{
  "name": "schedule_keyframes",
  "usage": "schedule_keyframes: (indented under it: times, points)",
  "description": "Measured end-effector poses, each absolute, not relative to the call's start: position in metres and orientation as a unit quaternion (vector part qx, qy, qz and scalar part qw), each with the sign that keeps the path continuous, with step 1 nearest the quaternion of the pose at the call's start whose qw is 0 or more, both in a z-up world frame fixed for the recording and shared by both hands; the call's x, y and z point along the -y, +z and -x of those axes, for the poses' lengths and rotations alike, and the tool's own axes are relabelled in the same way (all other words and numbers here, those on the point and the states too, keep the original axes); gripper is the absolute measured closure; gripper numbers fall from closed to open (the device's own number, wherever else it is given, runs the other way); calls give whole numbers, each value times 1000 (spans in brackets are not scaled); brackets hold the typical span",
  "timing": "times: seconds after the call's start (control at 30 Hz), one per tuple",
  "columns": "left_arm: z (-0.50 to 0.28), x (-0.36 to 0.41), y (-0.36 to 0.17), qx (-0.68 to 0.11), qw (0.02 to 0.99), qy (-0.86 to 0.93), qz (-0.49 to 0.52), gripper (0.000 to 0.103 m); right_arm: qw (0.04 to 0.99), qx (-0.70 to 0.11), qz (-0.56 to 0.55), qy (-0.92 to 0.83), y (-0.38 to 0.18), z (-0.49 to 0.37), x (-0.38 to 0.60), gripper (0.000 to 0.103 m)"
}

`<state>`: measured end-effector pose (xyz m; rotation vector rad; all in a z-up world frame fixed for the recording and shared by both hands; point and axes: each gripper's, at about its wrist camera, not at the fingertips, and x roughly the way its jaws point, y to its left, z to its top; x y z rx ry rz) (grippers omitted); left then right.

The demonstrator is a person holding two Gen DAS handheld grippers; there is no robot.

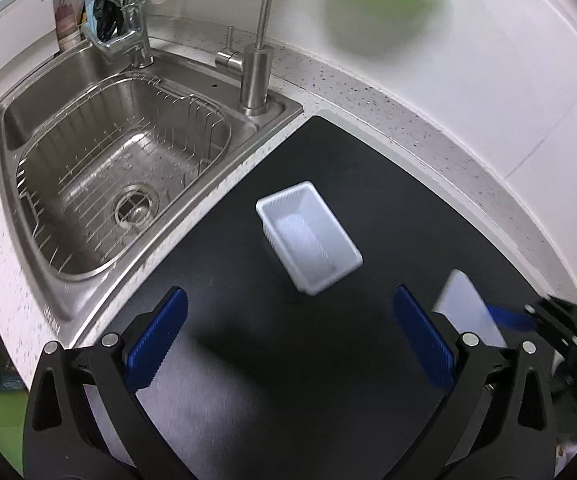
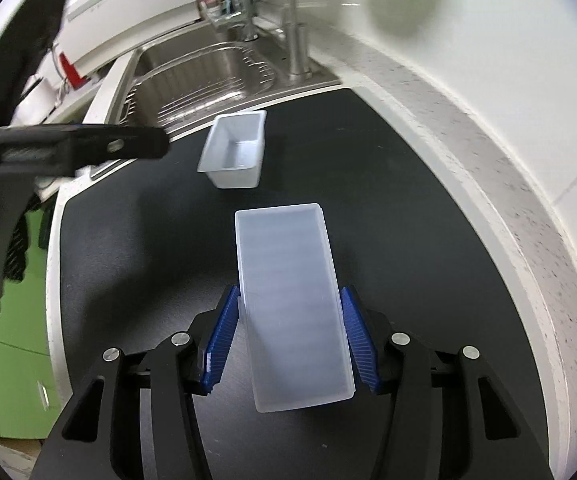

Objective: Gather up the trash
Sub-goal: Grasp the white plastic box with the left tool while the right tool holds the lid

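Right tool (image 2: 290, 340) clamped on translucent lid (image 2: 292, 304), left tool (image 1: 288, 340) wide open, empty, white tub (image 1: 308, 236) just ahead

Right hand-held gripper (image 2: 288, 340) clamping translucent lid (image 2: 292, 304) — white tub (image 2: 234, 152) ahead

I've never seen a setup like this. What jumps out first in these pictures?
The frosted plastic tray, clamped between the blue fingers of the right gripper above a black mat. Beyond it, near the steel sink, a small white tub sits alone, with the left gripper open in front of it.
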<state>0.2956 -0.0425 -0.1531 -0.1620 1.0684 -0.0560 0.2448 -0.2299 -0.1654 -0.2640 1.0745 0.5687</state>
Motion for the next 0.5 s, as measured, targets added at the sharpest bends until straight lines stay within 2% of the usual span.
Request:
schedule_keyframes:
  times: [0.33,0.4,0.47,0.5]
  points:
    - [-342,39,-194,-540,837,20,88,4,819,-503,106,254,-166,-249,259,52]
    - [-347,39,-202,-548,831,23,90,16,820,-504,103,252,-168,-251,262,52]
    - [-349,41,-209,-558,825,23,86,45,820,-505,98,252,-169,-253,265,52]
    - [-349,42,-212,-561,823,20,87,54,820,-505,97,252,-168,-254,266,52]
